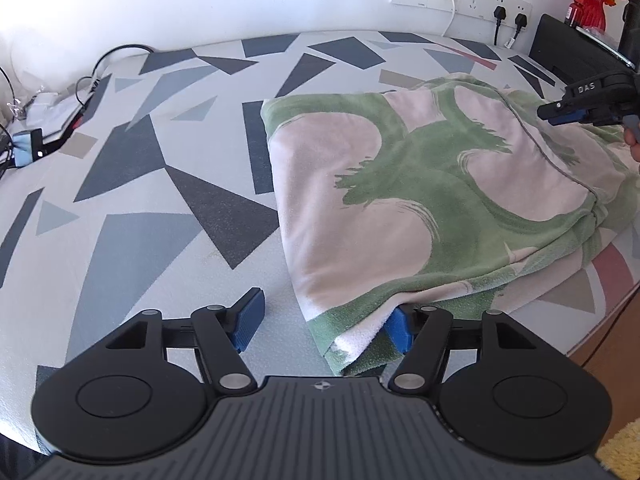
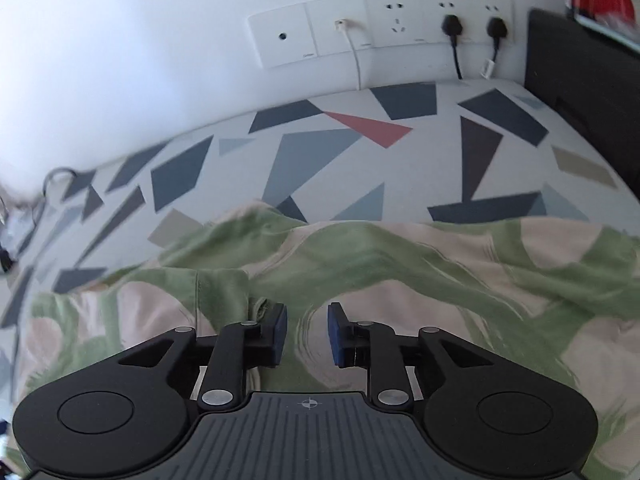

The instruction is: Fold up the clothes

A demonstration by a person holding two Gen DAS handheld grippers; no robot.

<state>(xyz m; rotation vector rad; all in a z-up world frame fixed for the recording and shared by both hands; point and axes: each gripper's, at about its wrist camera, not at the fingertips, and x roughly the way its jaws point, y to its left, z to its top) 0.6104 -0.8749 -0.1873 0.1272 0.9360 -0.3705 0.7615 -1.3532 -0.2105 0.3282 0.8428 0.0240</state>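
We hold our left gripper (image 1: pixel 324 326) wide at the green-and-pink garment (image 1: pixel 432 200) corner (one pad under it) — our right gripper (image 2: pixel 306 334) hovers narrow, gripping nothing.

Left tool (image 1: pixel 324 326) jaws wide; right tool (image 2: pixel 306 334) jaws narrow, apart.

wall (image 2: pixel 120 40): white | outlet strip (image 2: pixel 380 28): two black plugs | bed sheet (image 1: pixel 140 200): geometric print | daylight
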